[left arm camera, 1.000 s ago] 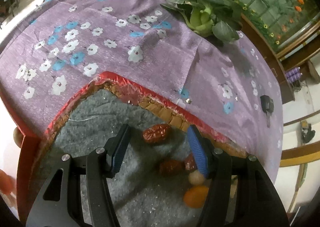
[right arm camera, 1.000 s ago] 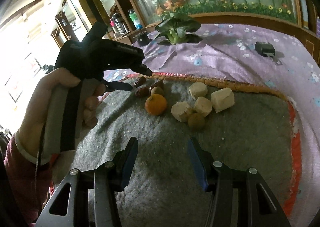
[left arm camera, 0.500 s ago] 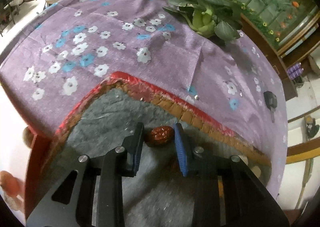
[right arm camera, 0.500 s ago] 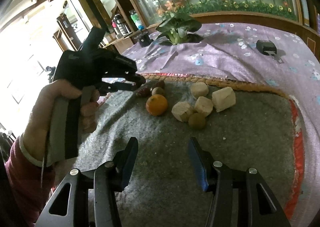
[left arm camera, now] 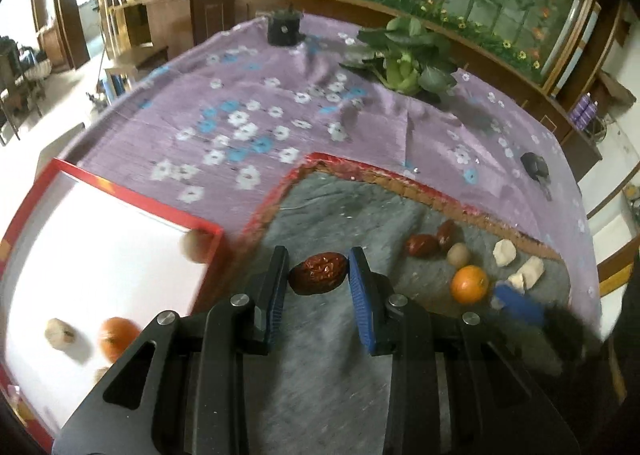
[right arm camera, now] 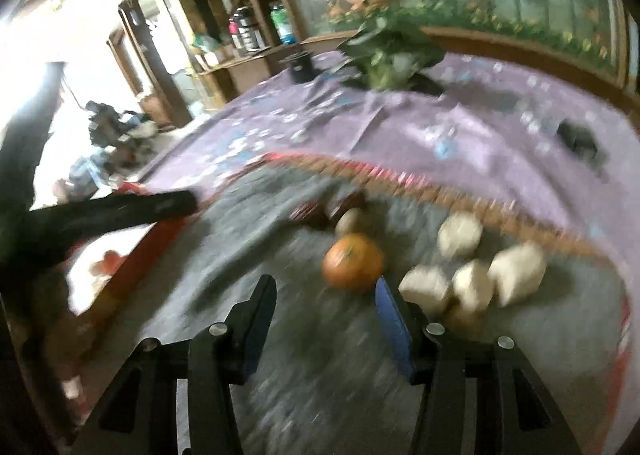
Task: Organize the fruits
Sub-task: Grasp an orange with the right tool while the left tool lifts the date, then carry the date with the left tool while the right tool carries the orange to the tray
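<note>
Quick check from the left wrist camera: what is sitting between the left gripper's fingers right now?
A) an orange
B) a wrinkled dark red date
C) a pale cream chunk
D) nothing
B: the left gripper is shut on the wrinkled red date, both pads touching its ends, while the orange lies apart on the grey mat.

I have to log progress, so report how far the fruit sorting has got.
Done: an orange and two pale round fruits already lie in the red-rimmed tray. In hand: the left gripper holds a red date. Left on the grey mat: two dates, an orange, a pale fruit, several pale chunks.
</note>
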### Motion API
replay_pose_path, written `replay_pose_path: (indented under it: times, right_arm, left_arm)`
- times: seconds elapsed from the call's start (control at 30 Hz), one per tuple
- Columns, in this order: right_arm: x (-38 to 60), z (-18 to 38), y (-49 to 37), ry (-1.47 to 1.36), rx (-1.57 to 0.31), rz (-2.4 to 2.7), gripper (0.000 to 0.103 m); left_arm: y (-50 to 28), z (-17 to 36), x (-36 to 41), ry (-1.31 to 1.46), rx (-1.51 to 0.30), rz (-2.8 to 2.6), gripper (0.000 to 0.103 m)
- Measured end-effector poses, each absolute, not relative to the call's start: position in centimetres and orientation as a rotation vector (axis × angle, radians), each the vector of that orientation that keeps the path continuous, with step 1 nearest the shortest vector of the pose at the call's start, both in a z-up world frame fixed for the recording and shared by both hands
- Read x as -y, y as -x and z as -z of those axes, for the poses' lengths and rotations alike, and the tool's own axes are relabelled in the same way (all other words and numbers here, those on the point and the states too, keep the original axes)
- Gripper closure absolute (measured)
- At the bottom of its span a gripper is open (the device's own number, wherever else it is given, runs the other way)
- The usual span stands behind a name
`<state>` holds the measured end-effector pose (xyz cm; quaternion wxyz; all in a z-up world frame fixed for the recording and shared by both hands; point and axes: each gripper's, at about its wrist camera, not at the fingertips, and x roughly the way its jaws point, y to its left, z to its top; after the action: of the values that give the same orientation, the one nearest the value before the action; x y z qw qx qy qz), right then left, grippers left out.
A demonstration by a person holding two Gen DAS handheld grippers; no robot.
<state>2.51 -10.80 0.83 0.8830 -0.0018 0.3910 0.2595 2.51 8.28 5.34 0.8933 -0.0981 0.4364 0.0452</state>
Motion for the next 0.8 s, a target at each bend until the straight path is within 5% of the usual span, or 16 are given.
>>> replay_pose_path:
  times: [0.17,0.27,0.8]
  right_arm:
    - [9.2,-0.1,-5.4,0.12,-0.861,-0.524,0.053]
    - [8.7,0.7,-5.3,0.19,-0.863,-0.529,0.069]
    - [5.9,-3.6,2.6,0.101,-0.739,-0.632,0.071]
  left_arm:
    - [-1.1,-5.5,-9.2,0.176,-0.898,-0.082,0.073]
    - [-0.4,-5.5,-9.6,0.153,-0.883,-0.102,0.073]
    - [3.7,-5.8,-11.5,0.13,-0.844,-0.146,0.073]
